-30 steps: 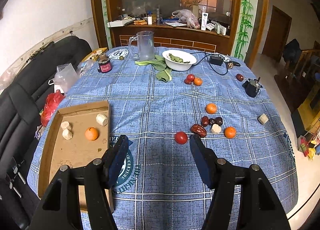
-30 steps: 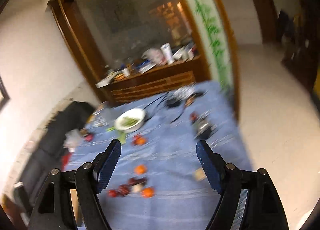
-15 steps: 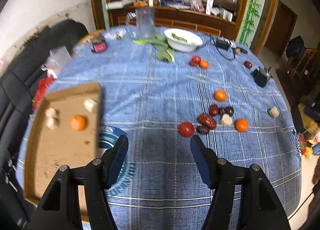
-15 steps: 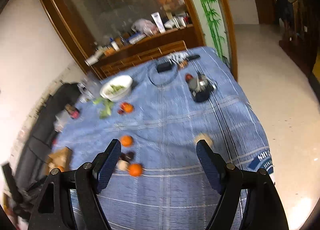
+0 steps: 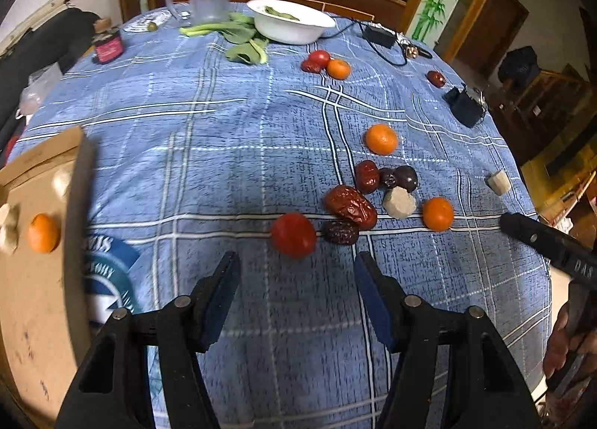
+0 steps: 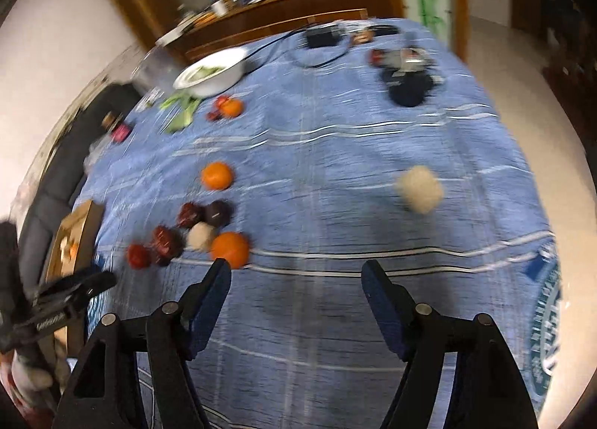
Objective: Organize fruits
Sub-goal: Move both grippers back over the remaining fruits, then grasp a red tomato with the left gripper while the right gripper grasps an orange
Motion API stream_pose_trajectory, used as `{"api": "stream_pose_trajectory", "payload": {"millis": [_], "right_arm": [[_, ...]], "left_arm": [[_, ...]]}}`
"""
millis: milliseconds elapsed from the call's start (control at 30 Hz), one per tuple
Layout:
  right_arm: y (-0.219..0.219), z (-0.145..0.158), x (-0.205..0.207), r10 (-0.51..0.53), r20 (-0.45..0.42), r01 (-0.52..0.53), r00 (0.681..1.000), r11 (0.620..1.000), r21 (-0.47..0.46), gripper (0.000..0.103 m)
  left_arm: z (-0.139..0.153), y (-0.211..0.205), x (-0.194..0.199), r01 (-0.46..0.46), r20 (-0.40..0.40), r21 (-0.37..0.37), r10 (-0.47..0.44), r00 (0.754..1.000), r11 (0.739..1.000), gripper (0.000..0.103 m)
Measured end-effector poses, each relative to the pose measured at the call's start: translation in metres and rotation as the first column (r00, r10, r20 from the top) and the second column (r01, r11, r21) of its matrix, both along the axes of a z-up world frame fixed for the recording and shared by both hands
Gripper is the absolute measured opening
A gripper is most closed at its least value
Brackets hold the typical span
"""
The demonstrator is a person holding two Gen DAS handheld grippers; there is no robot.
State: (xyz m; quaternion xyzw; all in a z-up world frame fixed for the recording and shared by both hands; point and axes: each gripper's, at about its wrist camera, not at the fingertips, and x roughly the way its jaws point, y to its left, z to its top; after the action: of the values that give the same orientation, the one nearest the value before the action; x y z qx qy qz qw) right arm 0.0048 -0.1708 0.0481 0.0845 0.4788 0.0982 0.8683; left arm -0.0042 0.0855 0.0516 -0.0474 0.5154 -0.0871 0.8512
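Here both tools, left [image 5: 293, 268] and right [image 6: 296, 276], are narrowing on nothing above bare tablecloth [image 5: 231, 152]

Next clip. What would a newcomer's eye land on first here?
The cluster of fruit on the blue checked tablecloth: a red tomato just ahead of the left gripper, with wrinkled red dates and an orange beside it. At the left edge, a cardboard tray already holds one orange.

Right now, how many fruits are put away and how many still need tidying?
Done: one orange sits in the cardboard tray. In hand: nothing; the left hand-held gripper is closing, empty, near the red tomato. Left: three more oranges, the dates and other fruit on the blue tablecloth.
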Motion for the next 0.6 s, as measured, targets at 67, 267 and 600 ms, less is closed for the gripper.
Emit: {"api": "stream_pose_trajectory", "payload": {"millis": [67, 267, 600], "right_arm": [[0.018, -0.006, 0.005, 0.041, -0.003, -0.041, 0.999, 0.999, -0.001, 0.073], [0.049, -0.021, 0.022, 0.101, -0.012, -0.101, 0.995, 0.994, -0.029, 0.067], [0.076, -0.043, 0.035, 0.126, -0.038, -0.13, 0.991, 0.984, -0.118, 0.056]], "left_arm": [[-0.006, 0.0, 0.007, 0.013, -0.01, 0.0, -0.013, 1.0, 1.0, 0.052], [-0.017, -0.002, 0.021, 0.062, -0.012, -0.004, -0.062, 0.998, 0.998, 0.044], [-0.029, -0.002, 0.033, 0.07, -0.028, 0.0, -0.07, 0.997, 0.998, 0.03]]}}
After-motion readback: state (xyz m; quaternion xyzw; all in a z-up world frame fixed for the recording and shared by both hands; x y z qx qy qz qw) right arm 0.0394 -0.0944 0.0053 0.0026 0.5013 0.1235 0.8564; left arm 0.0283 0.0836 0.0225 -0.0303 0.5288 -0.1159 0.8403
